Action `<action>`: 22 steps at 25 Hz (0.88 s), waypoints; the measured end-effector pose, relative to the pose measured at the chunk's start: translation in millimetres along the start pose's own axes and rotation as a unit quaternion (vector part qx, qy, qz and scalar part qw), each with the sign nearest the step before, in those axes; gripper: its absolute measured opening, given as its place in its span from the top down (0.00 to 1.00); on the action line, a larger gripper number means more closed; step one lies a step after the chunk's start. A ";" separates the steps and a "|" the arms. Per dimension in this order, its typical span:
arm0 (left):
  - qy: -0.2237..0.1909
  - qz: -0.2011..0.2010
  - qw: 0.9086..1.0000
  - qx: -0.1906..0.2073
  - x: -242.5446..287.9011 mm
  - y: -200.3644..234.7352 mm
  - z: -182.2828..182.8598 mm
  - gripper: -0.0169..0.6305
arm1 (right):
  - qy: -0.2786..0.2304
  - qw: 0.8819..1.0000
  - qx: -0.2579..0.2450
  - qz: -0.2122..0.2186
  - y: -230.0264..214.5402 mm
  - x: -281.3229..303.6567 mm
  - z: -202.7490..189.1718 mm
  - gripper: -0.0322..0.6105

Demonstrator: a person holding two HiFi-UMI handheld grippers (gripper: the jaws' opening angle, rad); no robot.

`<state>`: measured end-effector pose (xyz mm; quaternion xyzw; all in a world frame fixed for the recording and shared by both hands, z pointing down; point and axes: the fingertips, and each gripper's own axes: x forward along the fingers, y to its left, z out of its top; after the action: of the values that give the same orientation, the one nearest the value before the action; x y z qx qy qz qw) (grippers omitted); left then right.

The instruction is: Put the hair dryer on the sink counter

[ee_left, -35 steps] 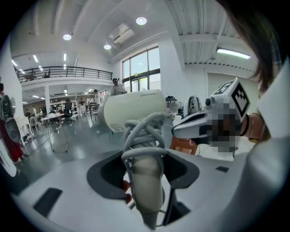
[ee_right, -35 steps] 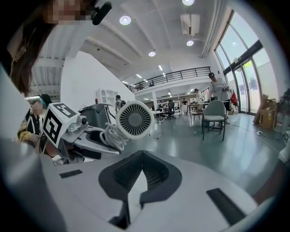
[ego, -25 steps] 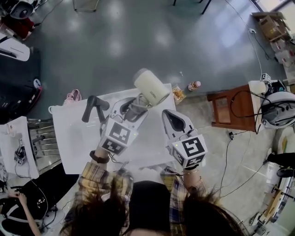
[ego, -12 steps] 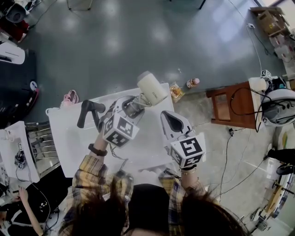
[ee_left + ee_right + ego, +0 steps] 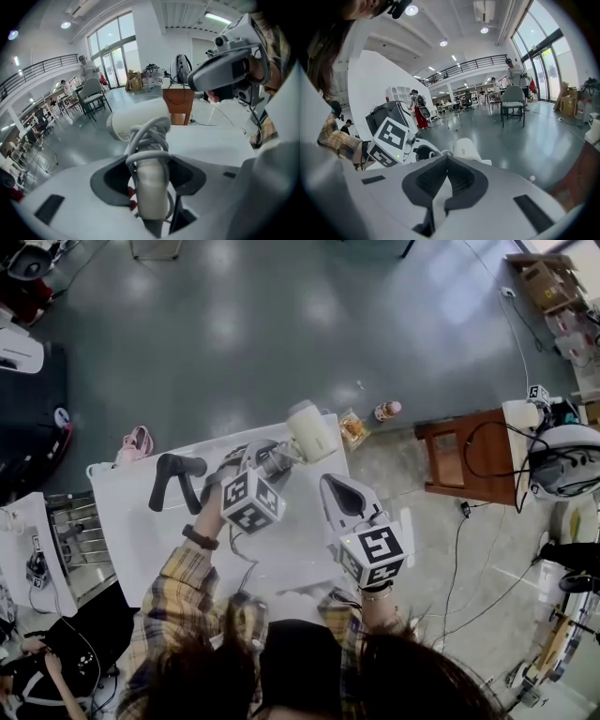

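The hair dryer has a cream barrel (image 5: pixel 311 430) and a handle wound with its grey cord (image 5: pixel 149 140). My left gripper (image 5: pixel 272 461) is shut on that handle, with the barrel pointing away past the far right corner of the white sink counter (image 5: pixel 141 531). In the left gripper view the handle (image 5: pixel 151 192) fills the gap between the jaws, just above the counter top (image 5: pixel 211 140). My right gripper (image 5: pixel 339 487) hovers over the counter's right edge, shut and holding nothing. From the right gripper view (image 5: pixel 447 158) the dryer barrel (image 5: pixel 464 149) lies just ahead.
A black faucet (image 5: pixel 176 474) stands on the counter's left part. A wooden stool (image 5: pixel 464 456) with cables is to the right. On the floor beyond the counter lie a bottle (image 5: pixel 386 411), a snack packet (image 5: pixel 353 429) and pink shoes (image 5: pixel 136 440). A metal rack (image 5: pixel 70 540) is at left.
My left gripper has come down toward the counter with the hair dryer and rolled a little. The right gripper has sunk slightly, still shut.
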<state>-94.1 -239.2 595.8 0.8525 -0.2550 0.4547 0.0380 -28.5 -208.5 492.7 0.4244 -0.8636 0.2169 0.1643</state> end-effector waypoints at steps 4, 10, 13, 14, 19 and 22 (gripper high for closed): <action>0.015 -0.012 1.000 0.024 10.2 -4.0 -4.7 0.62 | 0.008 1.000 0.002 0.003 -0.5 1.4 -4.3 0.93; 0.019 -0.029 0.998 0.043 22.6 -5.5 -8.8 0.61 | 0.014 1.000 0.005 0.000 -4.5 4.2 -8.1 0.93; 0.019 -0.034 0.998 0.049 27.5 -6.9 -8.3 0.61 | 0.013 1.000 0.006 -0.001 -6.2 3.7 -7.8 0.93; 0.024 -0.035 0.997 0.059 29.6 -8.6 -9.4 0.61 | 0.013 1.000 0.007 -0.002 -7.1 2.7 -8.0 0.93; 0.046 -0.044 0.994 0.083 38.3 -19.0 -22.7 0.61 | 0.016 1.000 0.009 -0.004 -7.9 1.8 -10.4 0.93; 0.044 -0.049 0.995 0.069 40.2 -20.8 -24.5 0.61 | 0.019 1.000 0.009 -0.003 -8.0 2.7 -11.5 0.93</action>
<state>-84.5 -230.0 645.6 0.8439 -0.1787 0.5057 0.0122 -22.4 -208.7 505.7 0.4242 -0.8571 0.2326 0.1772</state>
